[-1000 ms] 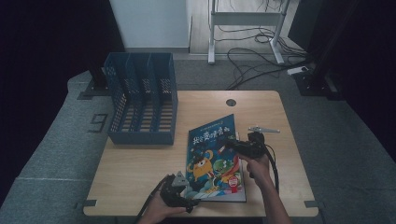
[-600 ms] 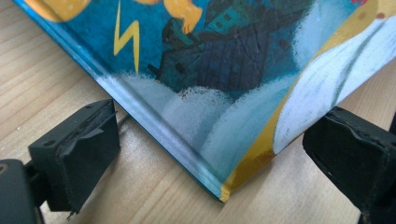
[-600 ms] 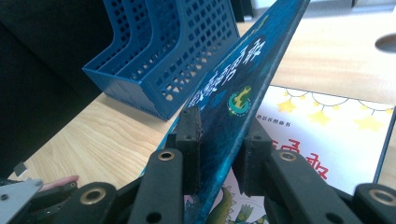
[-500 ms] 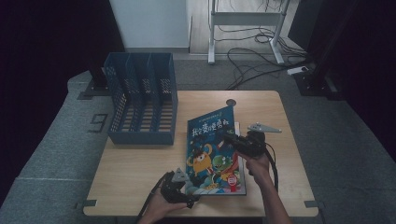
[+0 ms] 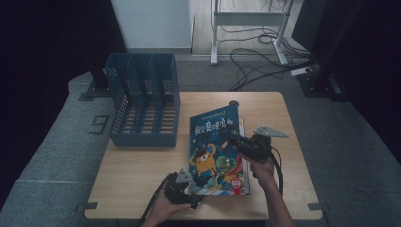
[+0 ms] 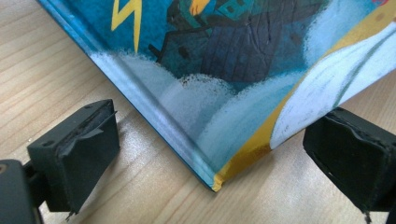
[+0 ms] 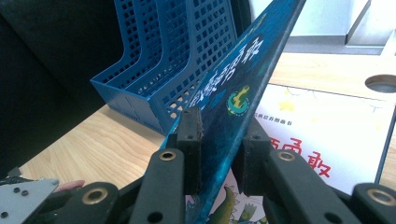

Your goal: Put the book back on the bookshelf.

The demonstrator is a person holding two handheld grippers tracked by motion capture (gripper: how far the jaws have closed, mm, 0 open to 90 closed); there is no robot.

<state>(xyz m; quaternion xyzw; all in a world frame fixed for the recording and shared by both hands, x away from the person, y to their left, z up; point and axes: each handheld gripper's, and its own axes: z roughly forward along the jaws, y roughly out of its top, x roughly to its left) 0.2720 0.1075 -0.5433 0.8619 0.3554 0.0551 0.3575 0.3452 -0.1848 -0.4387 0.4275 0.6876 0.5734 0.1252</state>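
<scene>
The blue picture book (image 5: 215, 146) stands tilted near the middle of the table (image 5: 142, 175), its right edge lifted and its lower left corner down on the wood, with its long axis running from about 6 o'clock to 12 o'clock in the high view. The right tool (image 7: 219, 140) pinches that raised cover edge, one pad on each face, so the book sits directly between its jaws. The left tool (image 6: 205, 154) rests at about 7 o'clock from the book, jaws spread wide to either side of the lower corner without touching it. Under the lifted cover lies a second book (image 7: 327, 135) with a white face and red lettering. The blue file rack (image 5: 144, 106) stands at about 10 o'clock from the book, upright slots open toward the top. Judged from this, the right hand is the one carrying the book, and the rack lies up and to the left of it, so the spine would have to line up with a slot.
</scene>
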